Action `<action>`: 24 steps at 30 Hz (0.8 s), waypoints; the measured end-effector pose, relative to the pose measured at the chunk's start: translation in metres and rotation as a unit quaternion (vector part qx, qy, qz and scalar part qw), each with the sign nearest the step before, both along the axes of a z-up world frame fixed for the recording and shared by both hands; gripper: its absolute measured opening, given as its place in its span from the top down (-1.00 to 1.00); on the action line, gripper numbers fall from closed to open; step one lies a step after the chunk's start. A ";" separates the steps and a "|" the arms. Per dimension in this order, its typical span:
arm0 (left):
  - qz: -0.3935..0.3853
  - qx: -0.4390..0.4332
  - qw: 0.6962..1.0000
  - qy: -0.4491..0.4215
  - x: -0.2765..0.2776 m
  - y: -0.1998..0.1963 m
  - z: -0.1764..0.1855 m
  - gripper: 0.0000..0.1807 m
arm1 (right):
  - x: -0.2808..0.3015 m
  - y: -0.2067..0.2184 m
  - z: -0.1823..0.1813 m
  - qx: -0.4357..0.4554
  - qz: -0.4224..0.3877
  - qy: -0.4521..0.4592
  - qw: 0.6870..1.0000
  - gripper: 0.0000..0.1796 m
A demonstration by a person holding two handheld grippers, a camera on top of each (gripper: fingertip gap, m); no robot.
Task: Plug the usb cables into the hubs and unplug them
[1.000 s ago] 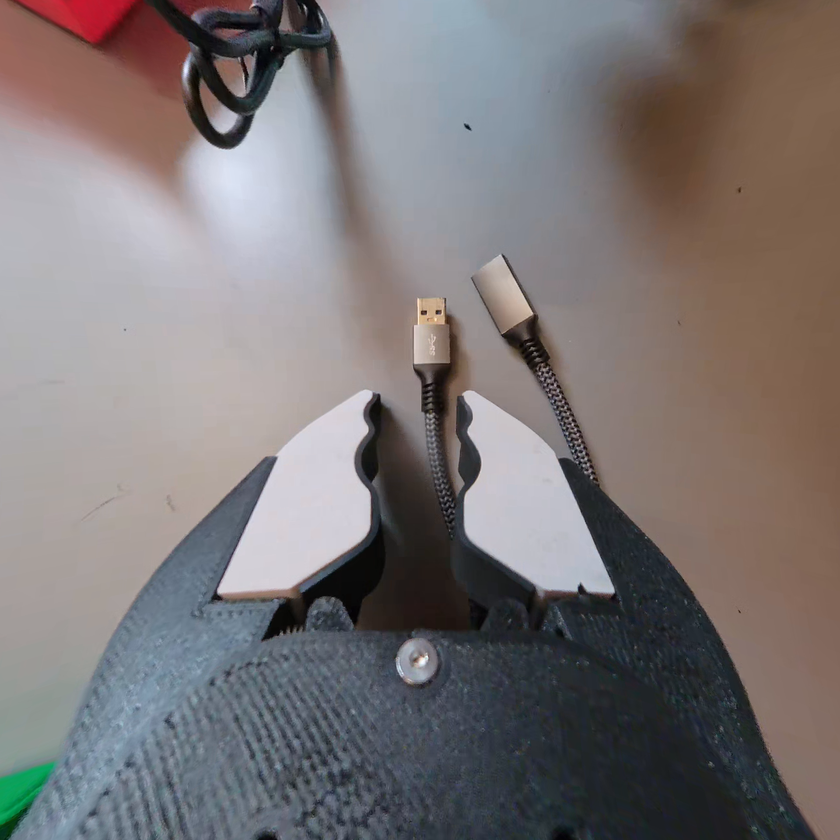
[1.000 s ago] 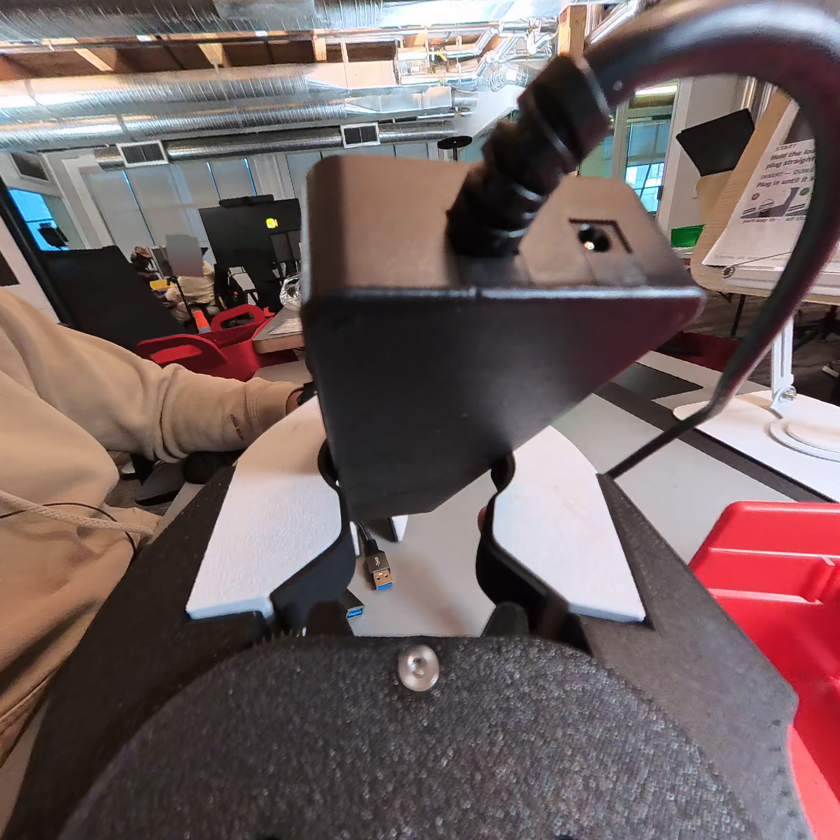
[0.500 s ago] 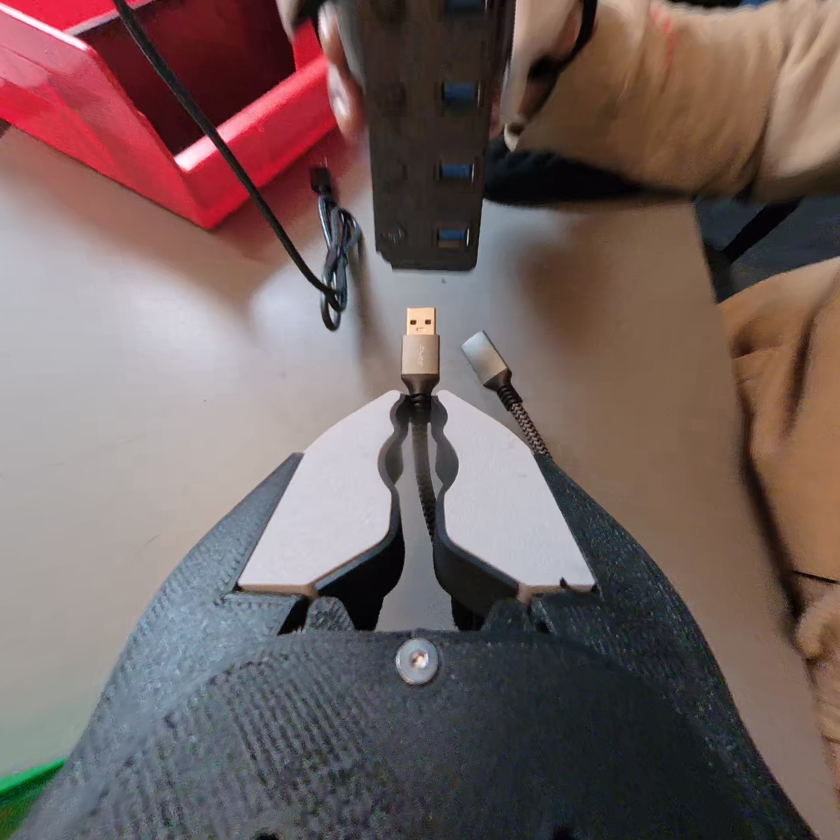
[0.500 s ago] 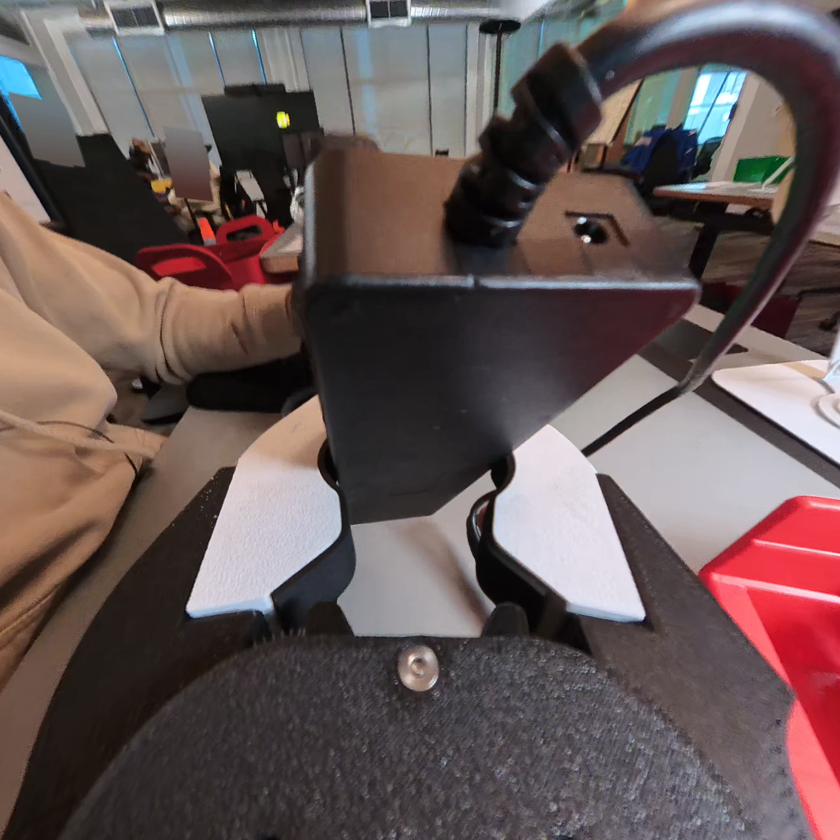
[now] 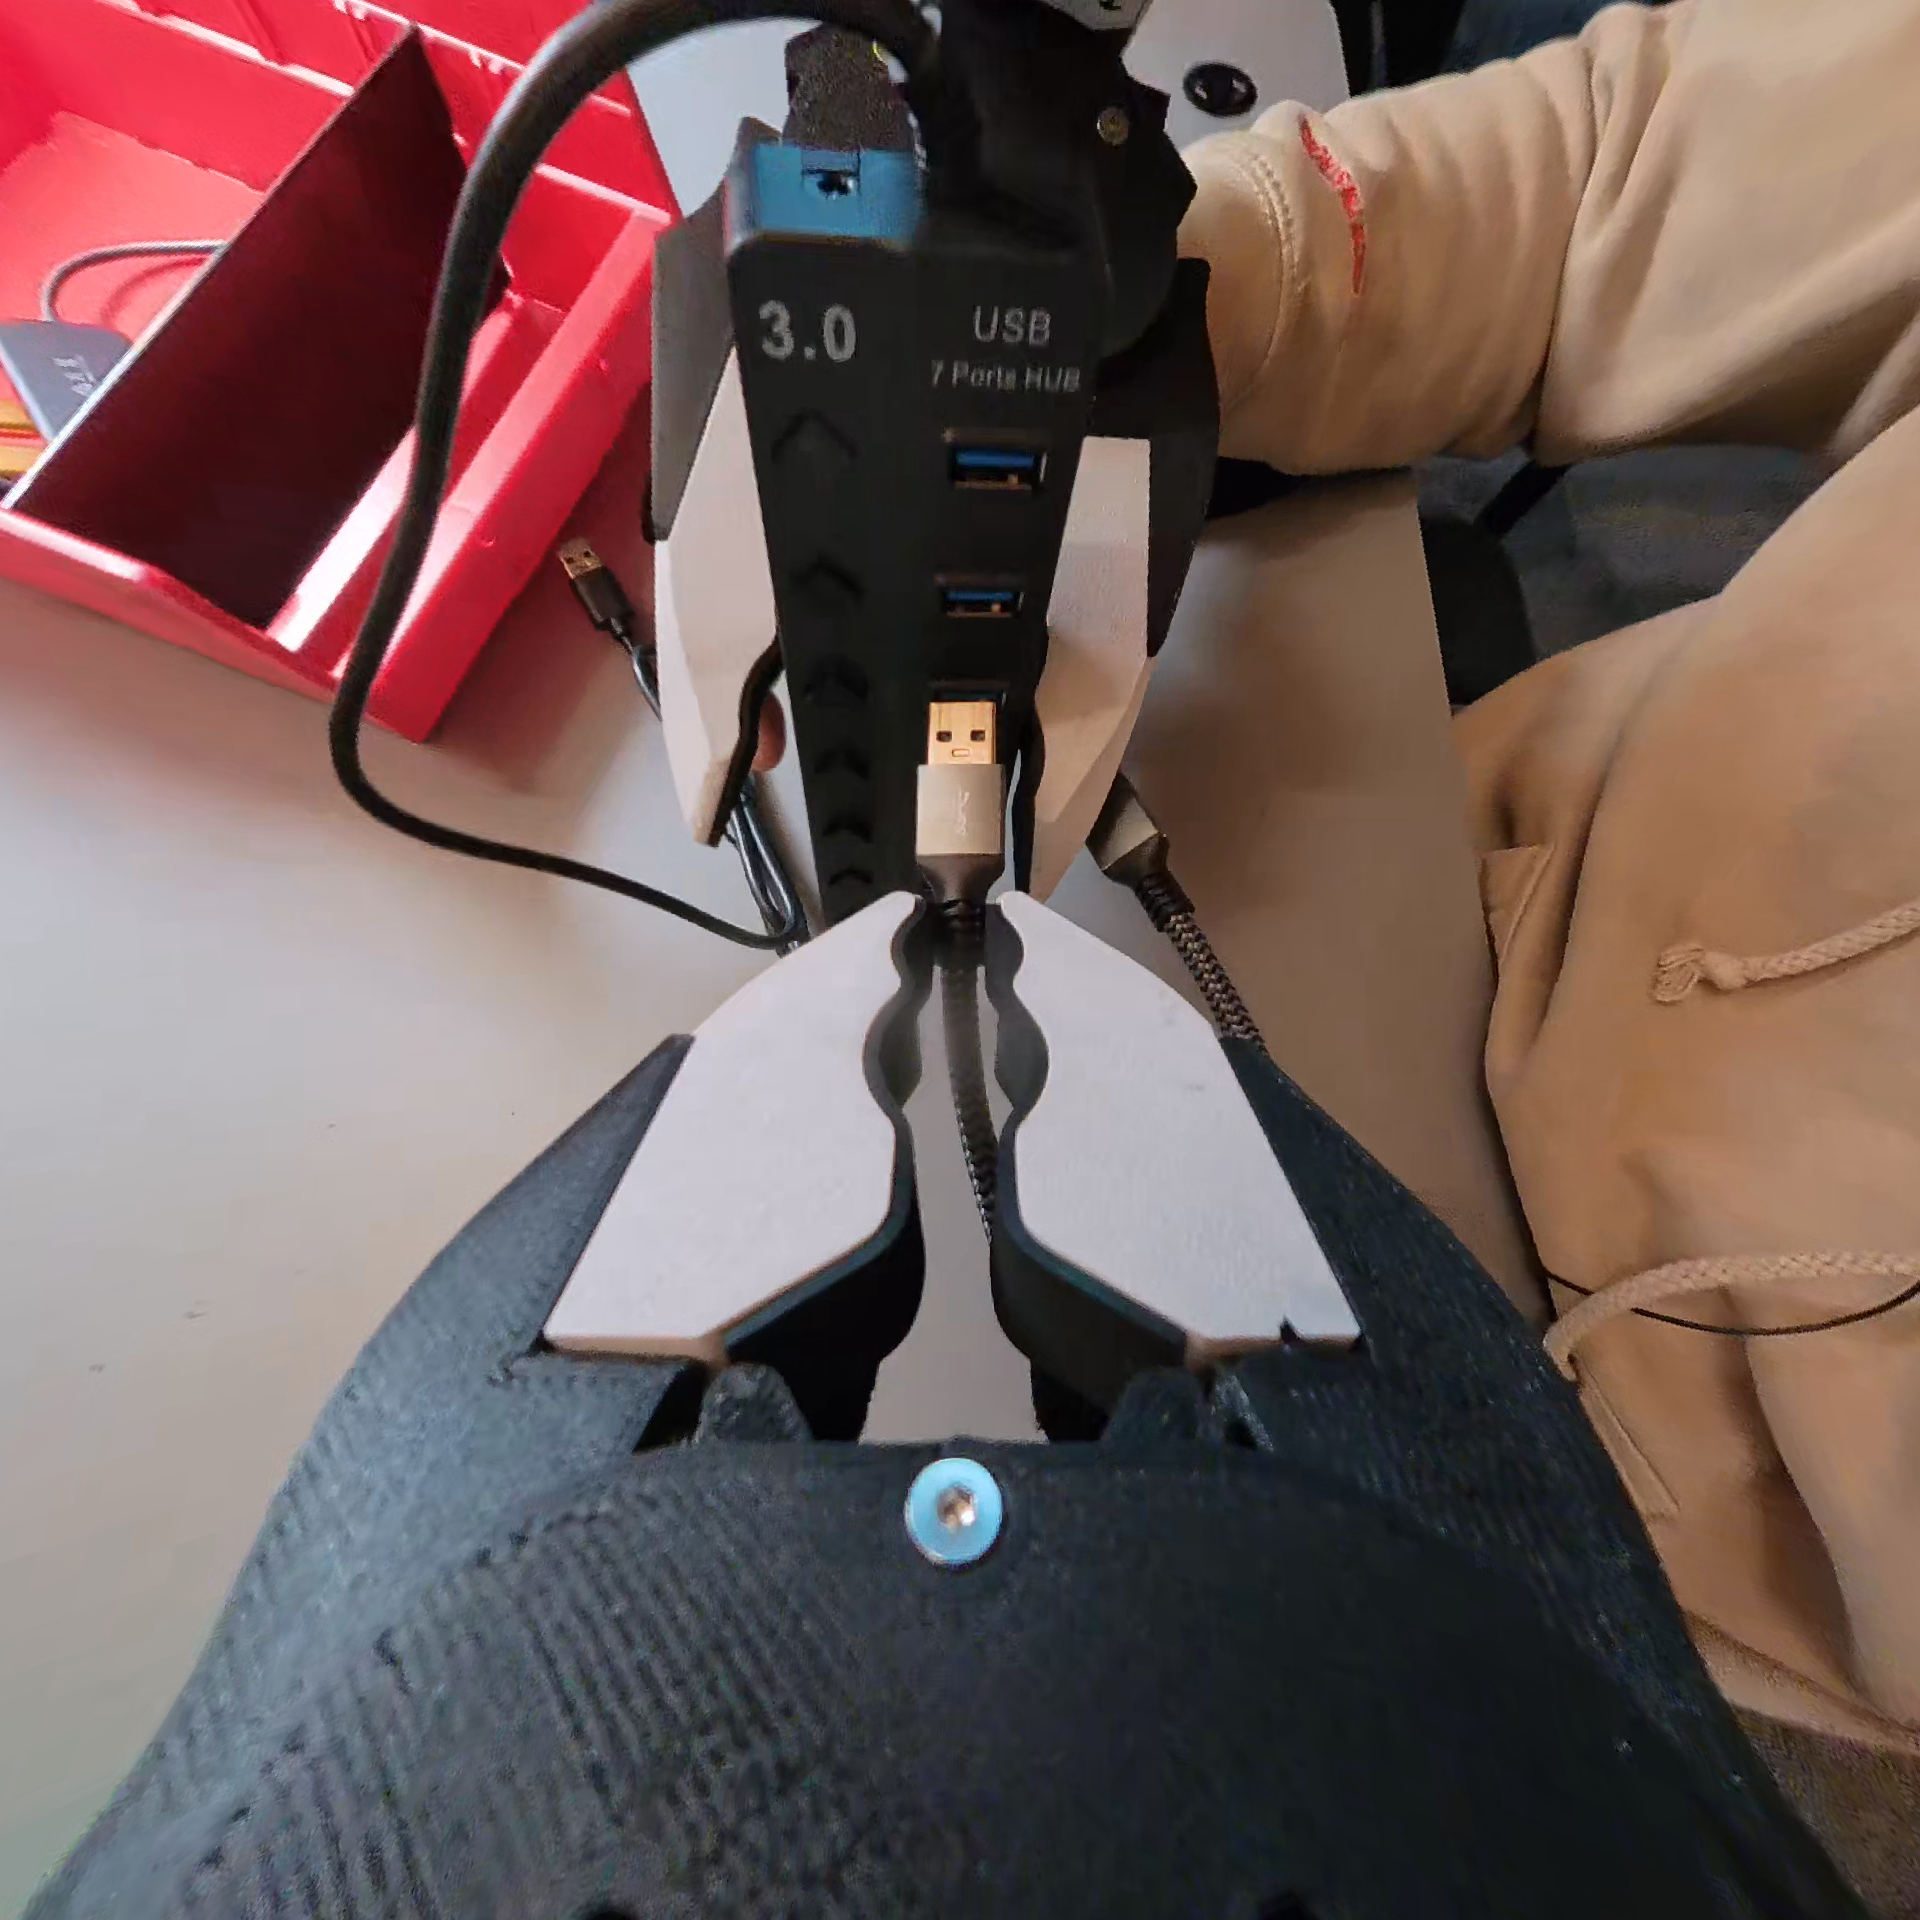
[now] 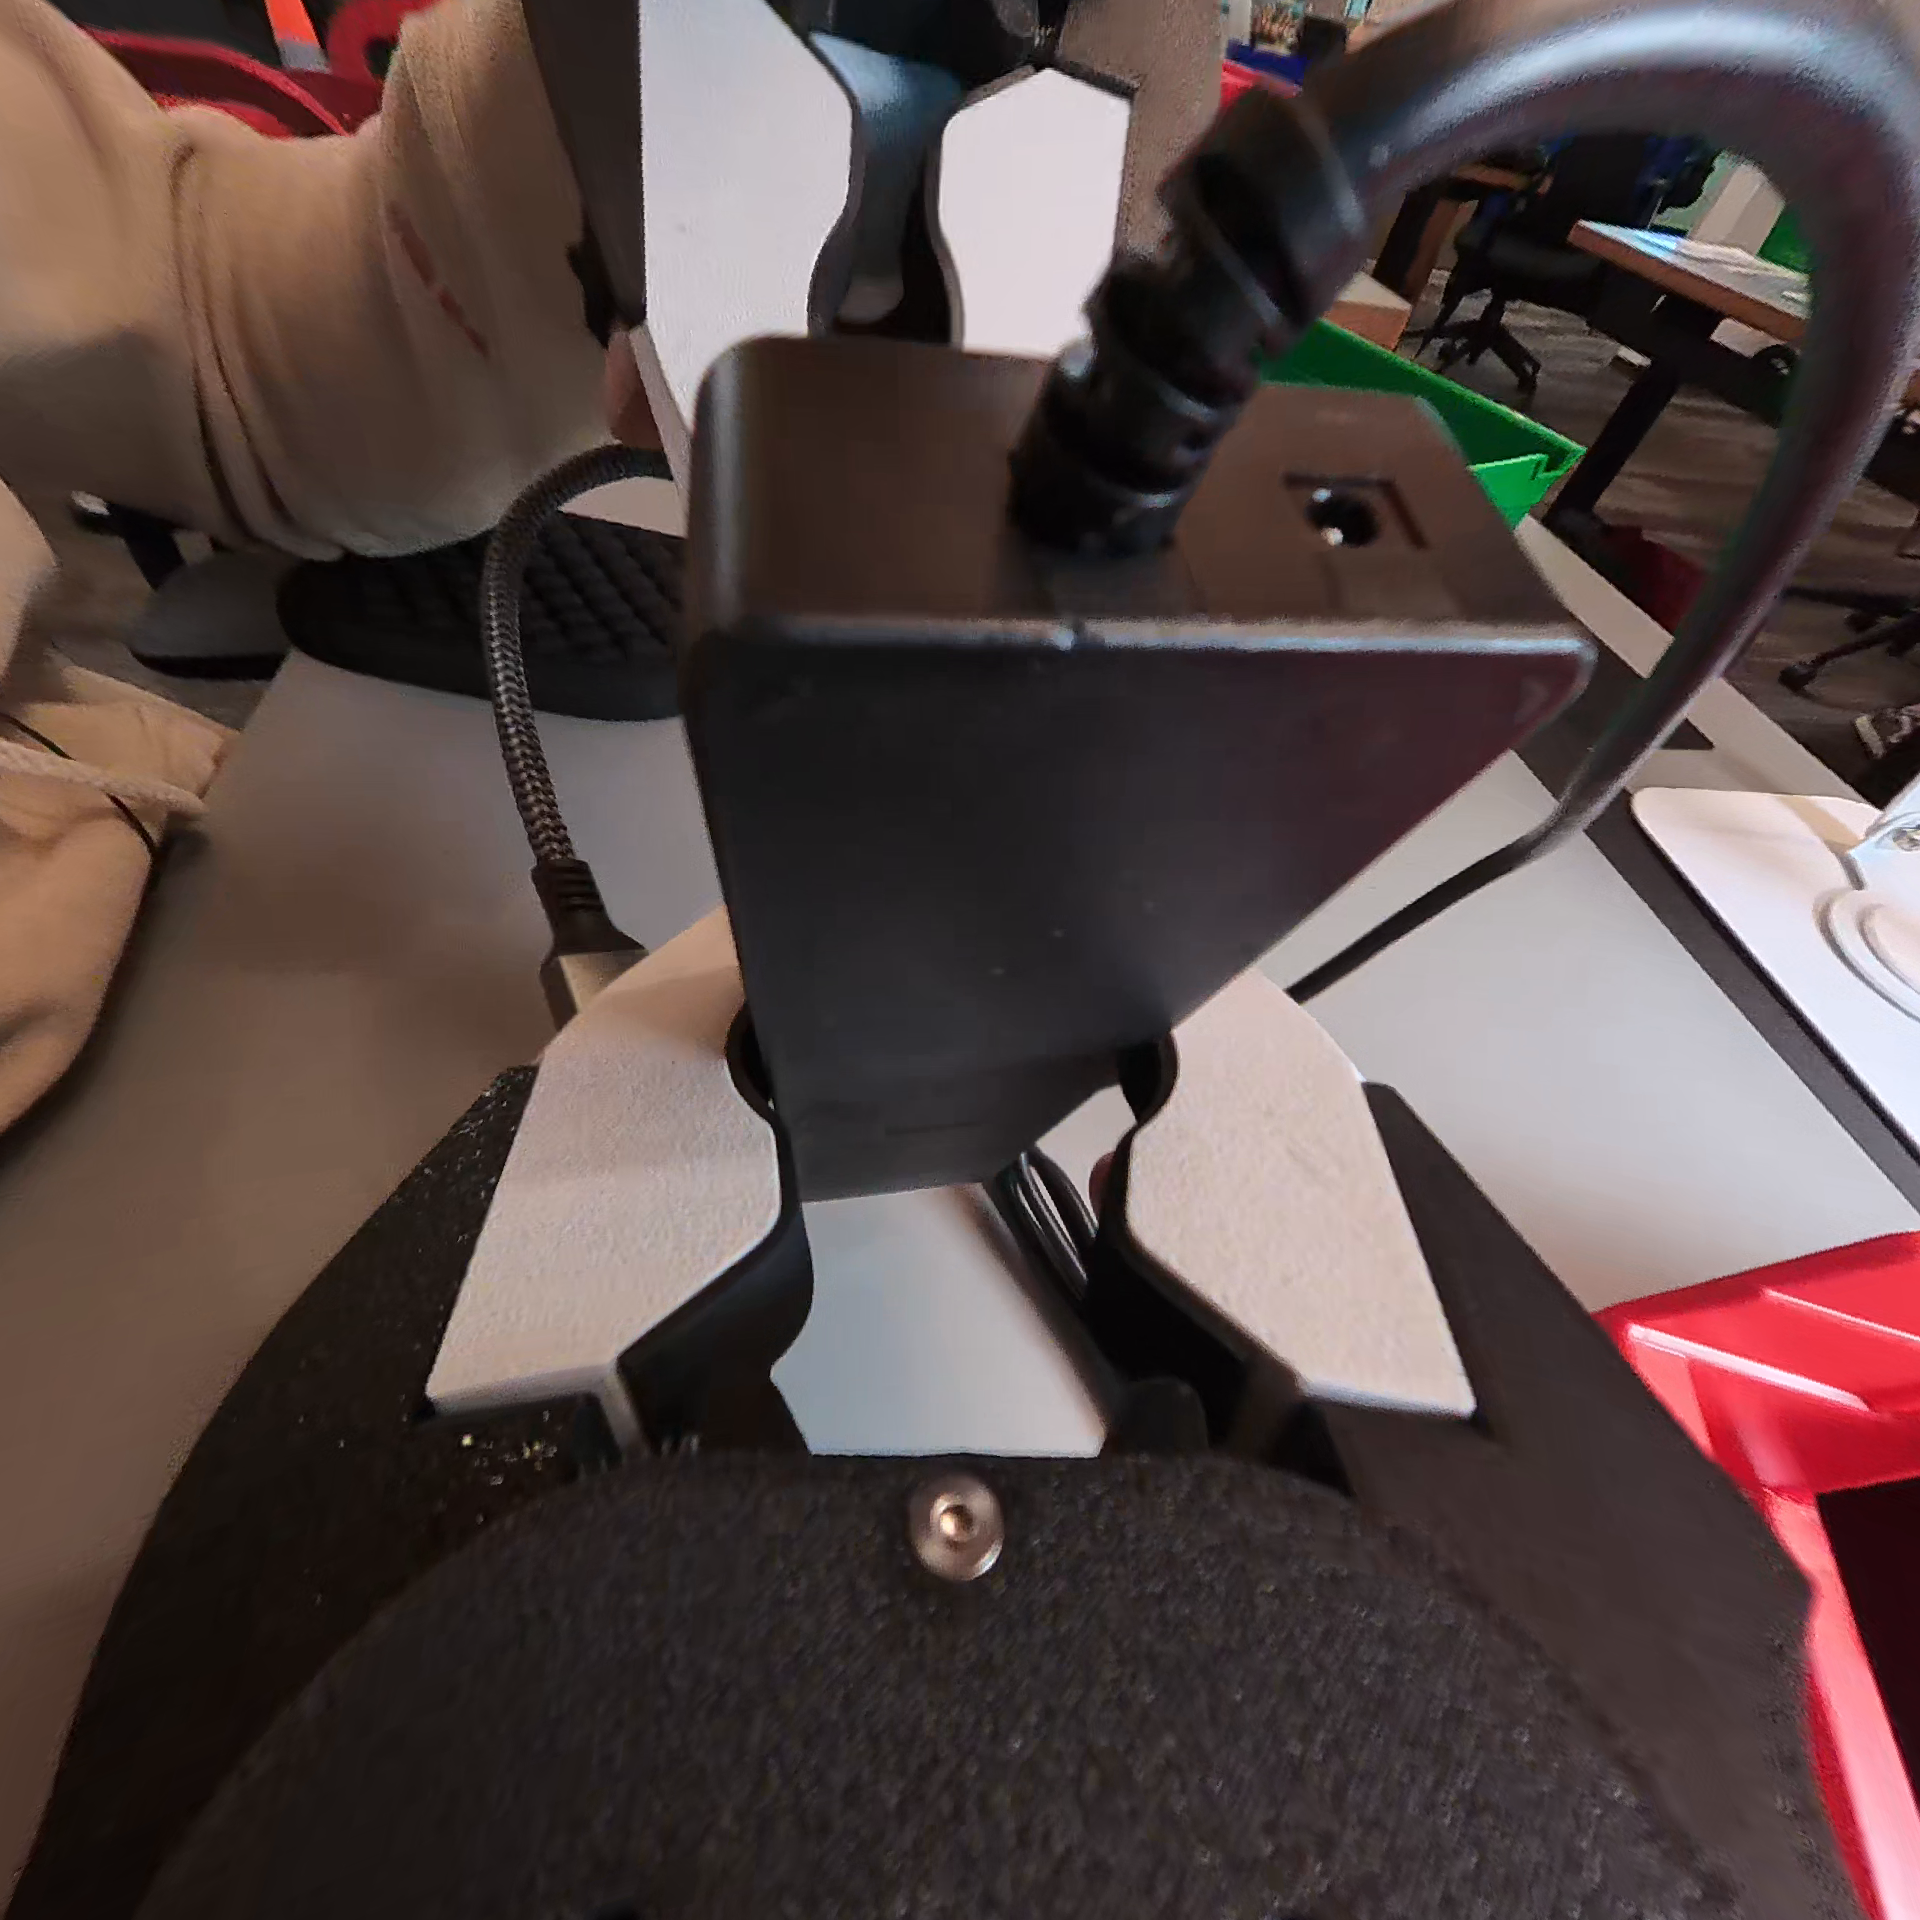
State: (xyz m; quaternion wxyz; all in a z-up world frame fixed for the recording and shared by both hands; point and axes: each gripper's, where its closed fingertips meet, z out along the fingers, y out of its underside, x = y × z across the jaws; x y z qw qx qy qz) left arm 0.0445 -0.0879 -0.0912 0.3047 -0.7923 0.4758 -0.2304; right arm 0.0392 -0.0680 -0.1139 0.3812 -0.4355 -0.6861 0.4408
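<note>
My left gripper (image 5: pixel 956 906) is shut on the braided cable just behind a grey USB plug (image 5: pixel 961 800), which points forward with its gold tip over the third blue port of a black hub (image 5: pixel 894 499). I cannot tell if the tip has entered the port. My right gripper (image 6: pixel 951 1070) is shut on the hub (image 6: pixel 1039 831) and holds it above the table; it shows in the left wrist view (image 5: pixel 1101 644) clamped on the hub's sides. The cable's other connector (image 5: pixel 1127 836) hangs beside the hub and shows in the right wrist view (image 6: pixel 582 971).
A red bin (image 5: pixel 260 416) stands at the far left with a dark device (image 5: pixel 52 379) inside. The hub's thick black cord (image 5: pixel 416 520) loops over the grey table (image 5: pixel 260 1039). A thin black cable (image 5: pixel 608 603) lies by the bin. A person's beige sleeve (image 5: pixel 1558 260) is at right.
My left gripper closed on the cable and lifted the plug off the table. The hub came into the left wrist view and closed in until the plug tip reached its ports.
</note>
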 end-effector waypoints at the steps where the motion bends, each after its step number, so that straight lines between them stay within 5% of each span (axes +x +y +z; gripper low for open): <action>1: -0.004 -0.007 1.000 0.012 0.001 0.000 -0.002 0.90 | 0.000 0.000 0.000 0.003 0.000 -0.001 1.000 0.27; 24: -0.002 0.029 0.989 0.142 -0.003 -0.005 -0.019 0.90 | -0.003 -0.001 -0.027 0.074 -0.040 -0.088 0.993 0.27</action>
